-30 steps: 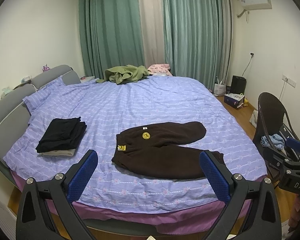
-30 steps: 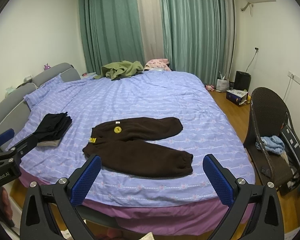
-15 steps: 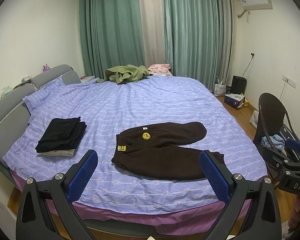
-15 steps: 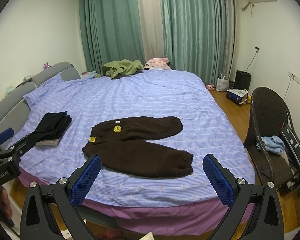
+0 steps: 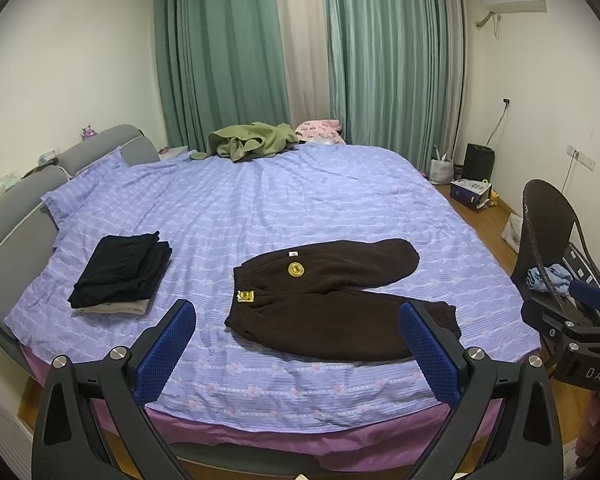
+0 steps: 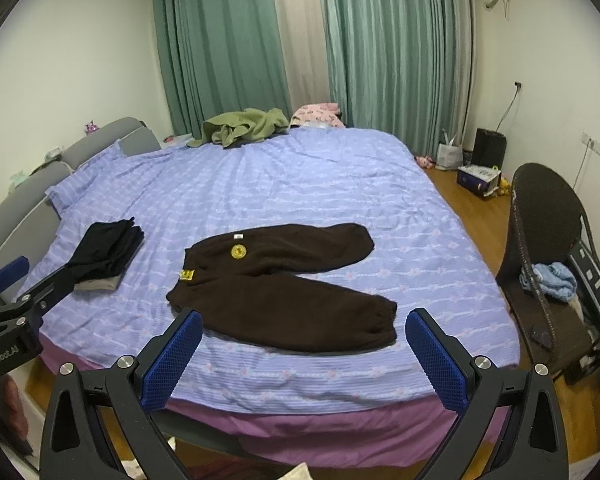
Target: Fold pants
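Observation:
Dark brown pants [image 5: 332, 300] lie spread flat on the purple striped bed [image 5: 284, 204], waistband to the left, two legs splayed to the right; they also show in the right wrist view [image 6: 284, 280]. My left gripper [image 5: 298, 326] is open and empty, held in front of the bed's near edge, short of the pants. My right gripper [image 6: 302, 330] is open and empty, likewise short of the pants. Each gripper shows at the edge of the other's view.
A folded stack of black clothes [image 5: 120, 272] lies on the bed's left side. A green garment [image 5: 248, 144] and a pink one [image 5: 320, 130] lie at the far edge. A wicker chair [image 6: 548, 248] with blue cloth stands right of the bed. Boxes sit on the floor by the curtains.
Both grippers have drifted very slightly; the pants and the rest have not moved.

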### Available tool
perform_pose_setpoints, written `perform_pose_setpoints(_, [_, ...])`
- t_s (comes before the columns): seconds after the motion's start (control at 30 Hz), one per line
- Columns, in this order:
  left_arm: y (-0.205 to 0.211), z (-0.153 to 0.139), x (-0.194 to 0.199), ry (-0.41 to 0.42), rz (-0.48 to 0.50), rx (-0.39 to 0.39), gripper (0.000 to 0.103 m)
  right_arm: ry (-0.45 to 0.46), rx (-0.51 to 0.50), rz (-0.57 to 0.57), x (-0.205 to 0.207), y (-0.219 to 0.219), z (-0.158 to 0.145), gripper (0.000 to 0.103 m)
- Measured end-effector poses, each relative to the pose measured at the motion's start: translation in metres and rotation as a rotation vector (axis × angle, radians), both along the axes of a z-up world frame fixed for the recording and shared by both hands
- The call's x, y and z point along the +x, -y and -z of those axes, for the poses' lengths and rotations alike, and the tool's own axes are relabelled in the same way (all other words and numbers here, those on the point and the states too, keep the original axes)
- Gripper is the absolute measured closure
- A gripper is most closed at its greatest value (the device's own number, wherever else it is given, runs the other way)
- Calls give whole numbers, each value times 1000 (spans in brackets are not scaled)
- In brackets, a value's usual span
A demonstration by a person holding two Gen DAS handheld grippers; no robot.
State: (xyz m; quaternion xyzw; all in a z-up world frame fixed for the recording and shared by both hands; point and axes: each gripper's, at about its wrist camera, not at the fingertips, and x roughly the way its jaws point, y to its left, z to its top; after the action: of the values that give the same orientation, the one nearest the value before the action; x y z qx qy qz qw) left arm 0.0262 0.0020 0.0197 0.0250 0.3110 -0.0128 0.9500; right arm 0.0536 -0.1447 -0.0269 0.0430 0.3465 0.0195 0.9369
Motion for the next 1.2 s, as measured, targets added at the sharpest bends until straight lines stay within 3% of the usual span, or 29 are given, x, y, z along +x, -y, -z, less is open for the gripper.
perform_pose_setpoints(0.23, [-6,7,57,-24,49,-18,0,-48,40,58,40,0,9,0])
perform_pose_setpoints(0.4, [0,13,105,-4,79,-17,0,-32,42,129,77,11,14,0])
perform_pose_setpoints(0.7, [54,37,184,-32,35,-29,0,-34,15,115,157,56,38,0])
perform_pose_setpoints(1.0, [125,102,275,-82,-70,-24,0,-87,11,-21,281,129,101,2])
perform_pose_setpoints(1.2, [159,161,328,-118,-83,26,0,-163,55,-59,350,154,174,19])
